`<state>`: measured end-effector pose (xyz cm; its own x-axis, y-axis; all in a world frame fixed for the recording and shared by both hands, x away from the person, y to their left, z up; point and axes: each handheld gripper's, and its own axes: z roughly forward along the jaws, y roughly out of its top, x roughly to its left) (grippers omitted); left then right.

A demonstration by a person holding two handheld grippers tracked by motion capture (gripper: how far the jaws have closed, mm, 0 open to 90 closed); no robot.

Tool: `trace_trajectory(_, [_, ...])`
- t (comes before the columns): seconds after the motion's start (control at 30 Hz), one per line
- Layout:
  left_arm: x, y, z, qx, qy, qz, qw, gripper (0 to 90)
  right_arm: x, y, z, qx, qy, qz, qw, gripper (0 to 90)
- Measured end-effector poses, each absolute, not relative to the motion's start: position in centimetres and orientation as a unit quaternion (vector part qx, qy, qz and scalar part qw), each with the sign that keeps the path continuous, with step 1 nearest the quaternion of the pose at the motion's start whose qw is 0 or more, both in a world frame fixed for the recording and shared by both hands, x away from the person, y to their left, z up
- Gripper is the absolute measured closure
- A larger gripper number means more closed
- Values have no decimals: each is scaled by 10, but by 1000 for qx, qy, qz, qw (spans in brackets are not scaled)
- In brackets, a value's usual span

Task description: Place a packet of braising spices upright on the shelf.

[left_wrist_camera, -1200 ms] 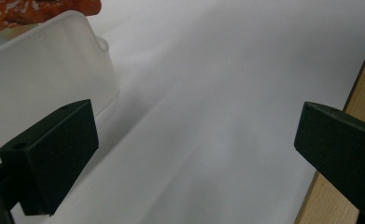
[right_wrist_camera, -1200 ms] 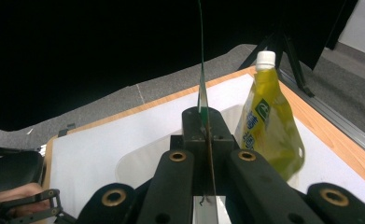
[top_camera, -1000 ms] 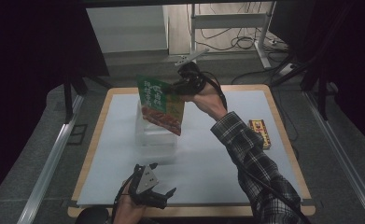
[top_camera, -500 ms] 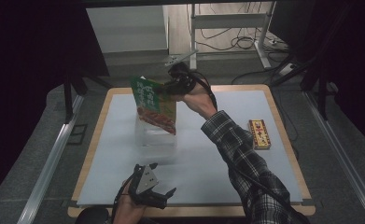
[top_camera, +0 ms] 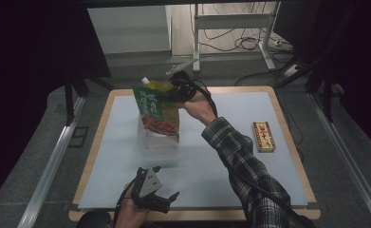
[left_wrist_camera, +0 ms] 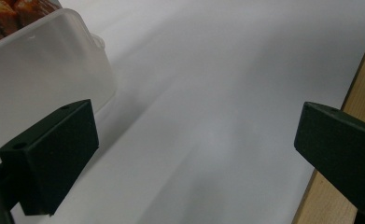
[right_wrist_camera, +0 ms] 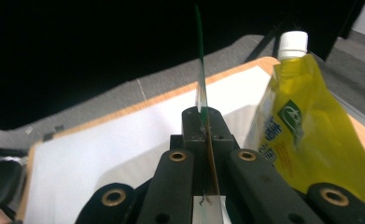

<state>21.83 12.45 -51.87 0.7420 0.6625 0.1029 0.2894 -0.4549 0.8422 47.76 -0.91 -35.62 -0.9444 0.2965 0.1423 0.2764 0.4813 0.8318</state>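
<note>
We have the right gripper [top_camera: 173, 92] clamped on the top edge of the green food pouch [top_camera: 155, 111], hanging it over the clear plastic container [top_camera: 158, 142] near the worktop's far-left area. In the right gripper view the pouch edge [right_wrist_camera: 203, 98] sits pinched between the closed jaws, and the yellow spouted pouch [right_wrist_camera: 311, 135] stands just beside it. The pouch's lower end looks to be at the container's mouth, not fully seated. Left gripper [top_camera: 151, 190] idles at the near edge, jaws apart, holding nothing. The small yellow box [top_camera: 264, 137] near the right edge is untouched. Left to do, we judge: lower, release, then the box.
</note>
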Motion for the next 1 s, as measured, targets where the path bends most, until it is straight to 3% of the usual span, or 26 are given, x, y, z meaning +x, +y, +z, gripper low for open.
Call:
trace_trajectory(0.33, [218, 124, -519, 830, 285, 213, 430, 0, 476, 0, -363, 170, 861, 480, 17, 869])
trace_trajectory(0.8, [218, 124, -519, 829, 285, 215, 431, 0, 470, -12, -354, 176, 862, 471, 64, 491])
trace_trajectory(1.0, [218, 124, -519, 829, 286, 214, 431, 0, 469, -19, -354, 178, 863, 466, 78, 387])
